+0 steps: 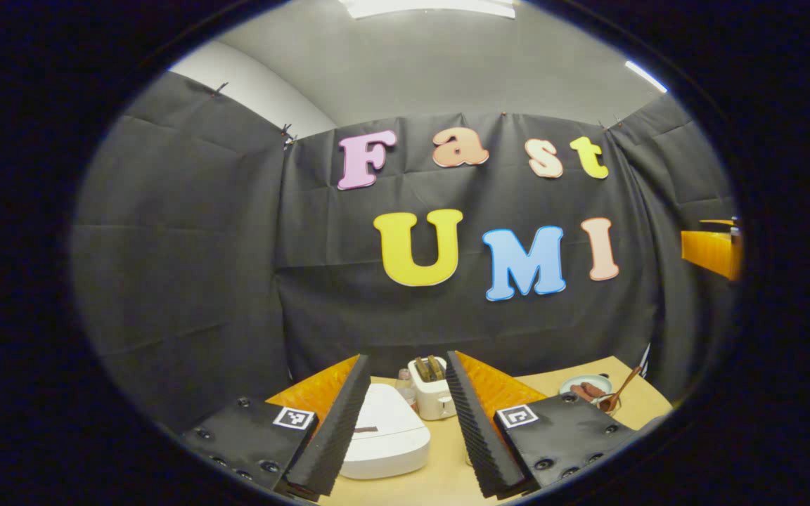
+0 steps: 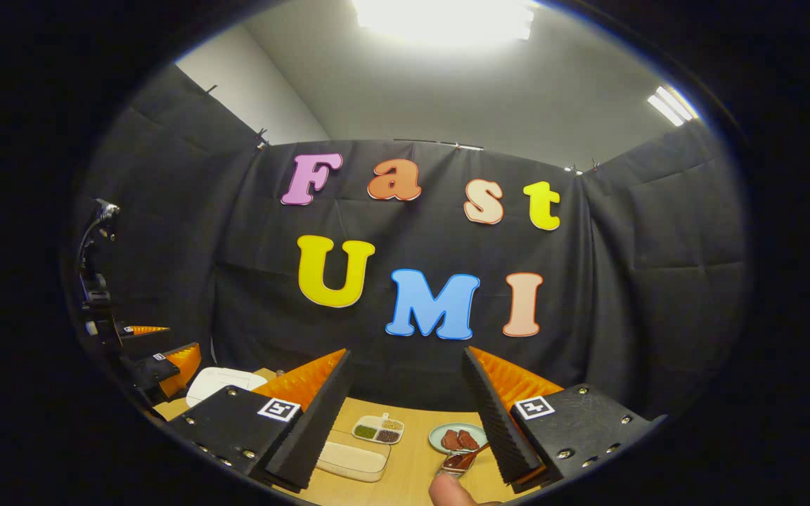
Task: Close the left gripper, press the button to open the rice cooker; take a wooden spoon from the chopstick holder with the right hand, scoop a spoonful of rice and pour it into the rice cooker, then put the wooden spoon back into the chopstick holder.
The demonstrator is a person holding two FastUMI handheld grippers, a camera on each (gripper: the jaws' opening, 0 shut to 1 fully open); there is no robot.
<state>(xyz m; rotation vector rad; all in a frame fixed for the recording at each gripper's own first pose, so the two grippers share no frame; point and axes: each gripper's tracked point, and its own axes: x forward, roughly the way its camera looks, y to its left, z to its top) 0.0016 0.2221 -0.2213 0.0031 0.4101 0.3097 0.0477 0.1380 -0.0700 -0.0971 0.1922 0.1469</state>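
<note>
Both grippers are held up above a light wooden table [image 1: 447,471], and both point toward the black cloth wall.

In the left gripper view, the left gripper [image 1: 405,422] has its two fingers wide apart, and nothing is between them. Through the gap I see the white rice cooker with rounded lid [image 1: 384,439]; the lid is down. It stands on the table under the left finger side. Just behind it is a white toaster with two brown slices in its slots [image 1: 432,393], and a small bottle stands beside the toaster, but it is too small to tell more. To the right, a small pale plate with reddish-brown pieces [image 1: 586,386] lies on the table, and a brown wooden spoon [image 1: 619,393] leans beside it with the handle going up and to the right.

In the right gripper view, the right gripper [image 2: 405,422] is also spread open and carries nothing. Under it are a flat cream-coloured rectangular box [image 2: 351,460], a small divided tray with green and dark grains [image 2: 378,429], and the same plate. The spoon sits in a holder at the bottom edge, which I cannot see clearly. A fingertip [image 2: 451,492] shows at the bottom edge.
</note>
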